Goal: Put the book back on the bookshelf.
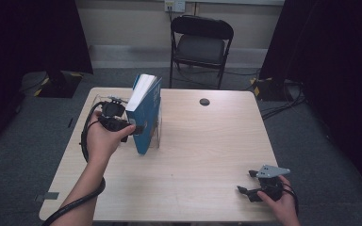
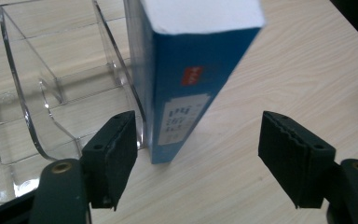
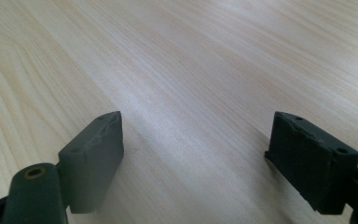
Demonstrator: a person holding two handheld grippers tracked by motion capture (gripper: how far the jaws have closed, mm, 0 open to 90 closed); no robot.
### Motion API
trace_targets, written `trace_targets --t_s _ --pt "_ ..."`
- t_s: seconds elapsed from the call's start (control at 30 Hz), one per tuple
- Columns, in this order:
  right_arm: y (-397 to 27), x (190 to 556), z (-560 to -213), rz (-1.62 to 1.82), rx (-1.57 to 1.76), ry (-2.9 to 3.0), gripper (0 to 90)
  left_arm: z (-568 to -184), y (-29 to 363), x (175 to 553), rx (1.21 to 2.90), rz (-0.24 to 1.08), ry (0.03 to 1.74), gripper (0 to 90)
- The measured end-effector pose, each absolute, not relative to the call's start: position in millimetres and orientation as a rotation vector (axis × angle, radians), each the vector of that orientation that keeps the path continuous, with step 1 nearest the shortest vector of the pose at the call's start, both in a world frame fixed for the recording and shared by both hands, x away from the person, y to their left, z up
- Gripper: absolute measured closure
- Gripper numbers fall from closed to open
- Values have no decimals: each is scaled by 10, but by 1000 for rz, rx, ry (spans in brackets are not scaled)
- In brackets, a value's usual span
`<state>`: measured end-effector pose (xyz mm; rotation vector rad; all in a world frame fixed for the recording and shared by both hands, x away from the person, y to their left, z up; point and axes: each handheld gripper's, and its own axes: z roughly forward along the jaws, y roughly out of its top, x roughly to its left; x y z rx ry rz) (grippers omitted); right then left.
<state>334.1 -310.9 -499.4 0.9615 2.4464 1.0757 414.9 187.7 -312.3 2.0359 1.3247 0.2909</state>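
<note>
Blue hardcover book, leaning at the clear acrylic rack, is framed untouched at twelve o'clock between the wide-open left gripper pads, while the right gripper is held open and empty.

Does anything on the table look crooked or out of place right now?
Yes. The blue book stands tilted against the clear plastic rack, not upright. The left gripper is open around it, pads not touching.

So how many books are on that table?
1. A blue book stands on end at the table's back left, leaning by the clear plastic holder, between the left gripper's open fingers.
</note>
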Motion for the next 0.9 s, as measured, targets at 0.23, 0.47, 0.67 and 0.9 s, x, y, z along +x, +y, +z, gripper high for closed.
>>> trace_targets --t_s 0.23,0.47,0.67,0.9 --pt "-3109 3341 -4994 1076 961 2446 175 -3174 1921 4067 2035 284 1307 196" --pt "-3110 3341 -4994 1076 960 2446 175 -3293 2009 3947 2028 244 1274 166" --pt "-3111 3341 -4993 1076 959 2448 175 -3381 2002 3865 2053 226 1249 158" --pt "-3111 3341 -4993 1075 958 2448 175 -3450 1997 3808 2080 217 1230 158"
